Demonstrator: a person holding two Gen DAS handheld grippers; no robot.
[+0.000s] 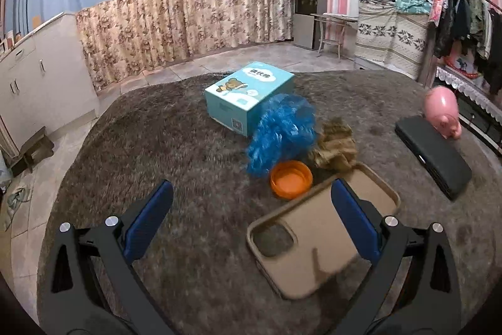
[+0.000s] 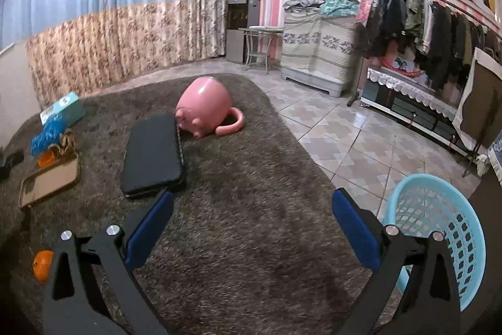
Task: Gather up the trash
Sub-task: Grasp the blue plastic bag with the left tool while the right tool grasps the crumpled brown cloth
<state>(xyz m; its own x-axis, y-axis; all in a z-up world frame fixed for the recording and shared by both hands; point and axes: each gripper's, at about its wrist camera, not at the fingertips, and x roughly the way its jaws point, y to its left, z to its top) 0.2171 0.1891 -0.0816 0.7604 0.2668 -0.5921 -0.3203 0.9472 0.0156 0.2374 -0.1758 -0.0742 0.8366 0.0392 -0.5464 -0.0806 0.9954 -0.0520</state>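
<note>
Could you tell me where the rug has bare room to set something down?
Free: left of the phone case, and between the black case and basket. Crowded: blue box, blue bag, orange cap.

Pink pig bank (image 2: 204,105) touching black case (image 2: 152,160), on brown rug (image 2: 244,240).

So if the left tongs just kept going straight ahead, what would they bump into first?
Probably the orange lid, sitting just ahead between the open left tongs, with the blue mesh puff right behind. Depth is hard to judge; the beige phone case under the right finger might touch first.
</note>
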